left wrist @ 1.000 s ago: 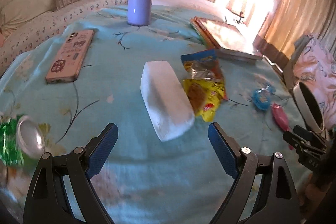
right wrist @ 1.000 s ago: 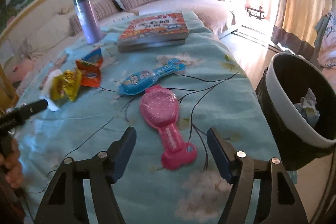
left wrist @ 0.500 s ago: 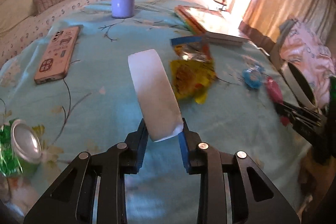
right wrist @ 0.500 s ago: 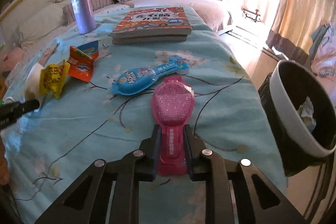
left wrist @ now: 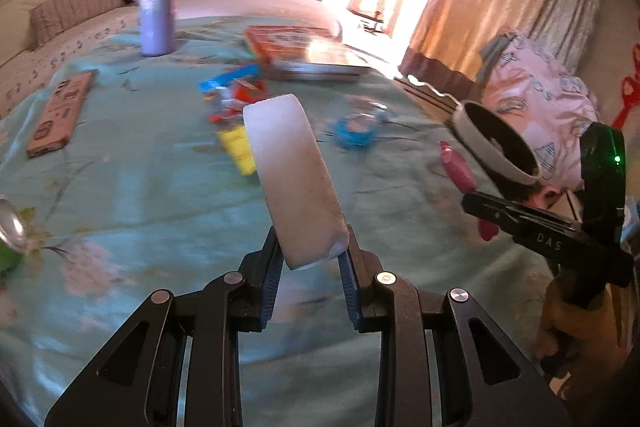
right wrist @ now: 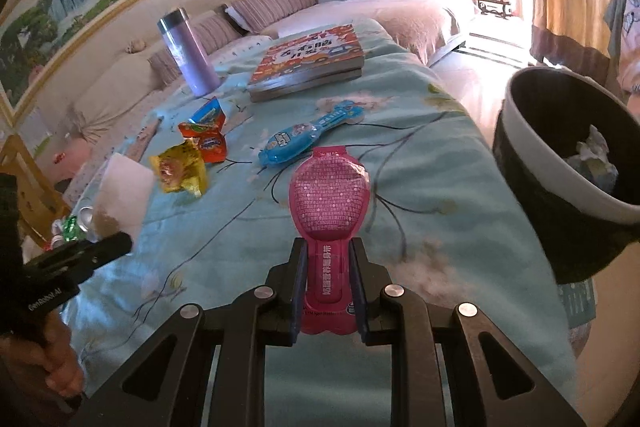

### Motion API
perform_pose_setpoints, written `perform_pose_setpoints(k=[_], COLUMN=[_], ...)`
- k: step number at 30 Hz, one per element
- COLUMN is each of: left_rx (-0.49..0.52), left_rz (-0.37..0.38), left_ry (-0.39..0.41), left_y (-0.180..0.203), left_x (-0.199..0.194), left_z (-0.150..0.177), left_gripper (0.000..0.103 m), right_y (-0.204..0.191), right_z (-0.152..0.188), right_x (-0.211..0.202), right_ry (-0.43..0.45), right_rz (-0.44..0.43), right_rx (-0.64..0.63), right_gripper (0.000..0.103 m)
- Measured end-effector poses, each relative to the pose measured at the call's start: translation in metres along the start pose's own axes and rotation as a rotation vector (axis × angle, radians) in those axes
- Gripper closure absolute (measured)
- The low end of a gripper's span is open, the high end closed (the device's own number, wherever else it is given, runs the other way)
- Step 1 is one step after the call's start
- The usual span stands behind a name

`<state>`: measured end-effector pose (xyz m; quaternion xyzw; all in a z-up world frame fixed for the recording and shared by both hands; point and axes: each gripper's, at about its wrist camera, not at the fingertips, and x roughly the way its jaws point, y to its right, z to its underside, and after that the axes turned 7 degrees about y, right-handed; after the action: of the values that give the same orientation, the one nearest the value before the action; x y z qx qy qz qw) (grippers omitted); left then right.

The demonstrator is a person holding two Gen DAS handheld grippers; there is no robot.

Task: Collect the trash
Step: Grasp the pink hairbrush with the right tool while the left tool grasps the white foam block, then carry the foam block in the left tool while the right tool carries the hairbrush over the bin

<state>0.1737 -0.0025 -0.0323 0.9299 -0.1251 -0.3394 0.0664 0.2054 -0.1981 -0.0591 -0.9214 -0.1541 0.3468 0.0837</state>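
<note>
My left gripper is shut on a white foam block and holds it lifted above the blue floral tablecloth; the block also shows in the right wrist view. My right gripper is shut on the handle of a pink spoon-shaped wrapper, raised off the cloth. A black trash bin with a white rim stands off the table's right edge with crumpled paper inside; it also shows in the left wrist view. A blue wrapper, a yellow snack bag and an orange snack bag lie on the cloth.
A purple thermos and a stack of books stand at the far side. A phone lies at the left. A green can lies at the near left edge. A sofa and curtains are behind.
Both grippers closed: the left on the white foam block, the right on the pink wrapper. Both have since lifted their items off the cloth, and the left has swung right toward the bin.
</note>
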Motion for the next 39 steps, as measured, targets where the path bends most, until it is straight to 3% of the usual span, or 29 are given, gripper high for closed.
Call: perform_pose_setpoints(k=[11,39], left_rx=[0.105,0.241], left_rz=[0.085,0.253], left_ry=[-0.023,-0.057], left_y=[0.087,0.203], left_x=[0.021,0.083], left_z=[-0.002,-0.050], left_gripper=[0.077,0.077], right_y=[0.048,0.164], right_z=[0.005,-0.030], right_x=[-0.045,-0.085], right_ry=[0.057,0.158], right_rz=[-0.028,0.091], right_rx=[0.061,0.180], right_gripper=[0.083,0.083])
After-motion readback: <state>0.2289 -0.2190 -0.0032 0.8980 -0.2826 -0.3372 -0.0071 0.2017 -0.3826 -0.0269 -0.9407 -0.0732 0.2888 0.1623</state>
